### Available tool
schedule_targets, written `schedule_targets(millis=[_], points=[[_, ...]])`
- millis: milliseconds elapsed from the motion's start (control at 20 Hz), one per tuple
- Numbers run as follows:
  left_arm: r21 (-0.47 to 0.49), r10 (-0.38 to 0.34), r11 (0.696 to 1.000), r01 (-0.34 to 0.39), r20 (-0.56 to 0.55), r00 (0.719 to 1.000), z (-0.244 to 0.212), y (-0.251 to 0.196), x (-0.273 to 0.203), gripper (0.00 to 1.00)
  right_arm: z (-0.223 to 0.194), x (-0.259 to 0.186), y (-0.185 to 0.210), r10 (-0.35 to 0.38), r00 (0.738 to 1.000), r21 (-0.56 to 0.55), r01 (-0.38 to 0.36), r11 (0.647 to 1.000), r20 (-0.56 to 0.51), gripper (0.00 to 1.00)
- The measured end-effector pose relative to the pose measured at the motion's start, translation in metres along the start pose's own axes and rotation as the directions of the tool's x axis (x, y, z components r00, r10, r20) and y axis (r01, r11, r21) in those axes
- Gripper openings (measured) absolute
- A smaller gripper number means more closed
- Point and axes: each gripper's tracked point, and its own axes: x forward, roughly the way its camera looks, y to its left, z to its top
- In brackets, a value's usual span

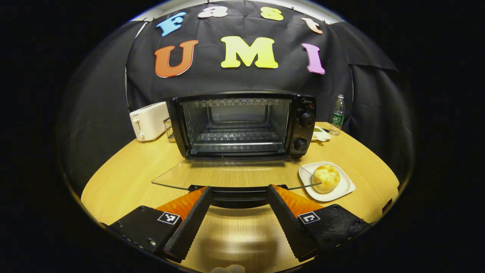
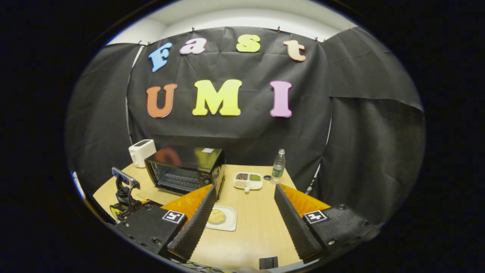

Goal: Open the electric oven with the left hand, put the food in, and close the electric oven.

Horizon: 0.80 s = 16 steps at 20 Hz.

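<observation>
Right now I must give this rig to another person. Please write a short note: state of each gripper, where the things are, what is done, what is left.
Left gripper: open, empty, fingers on either side of the handle of the lowered glass door, not pressing it.
Right gripper: open, empty, held above the table.
Oven: door fully down, rack bare.
Bun: on the white plate, right of the door.
Done: oven opened.
Left: put the bun inside, close the door.
</observation>
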Motion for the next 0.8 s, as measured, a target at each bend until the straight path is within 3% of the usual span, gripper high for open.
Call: schedule_targets(millis=[150,500,800], points=[[-0.015,0.000,1.000,-0.001,-0.069,0.998,-0.026,0.000,0.006,0.97,-0.004,0.001,-0.002,-0.003,1.000,-0.004,0.003,1.000,-0.008,0.96],[0.008,-0.006,1.000,0.007,-0.075,0.997,-0.031,-0.002,0.007,0.94,-0.013,0.002,-0.004,-0.006,0.999,0.010,0.007,1.000,-0.032,0.96],[0.050,0.002,0.999,-0.003,0.019,1.000,0.008,0.005,-0.013,0.96,0.001,0.001,-0.002,-0.003,1.000,0.012,0.003,1.000,0.002,0.99]])
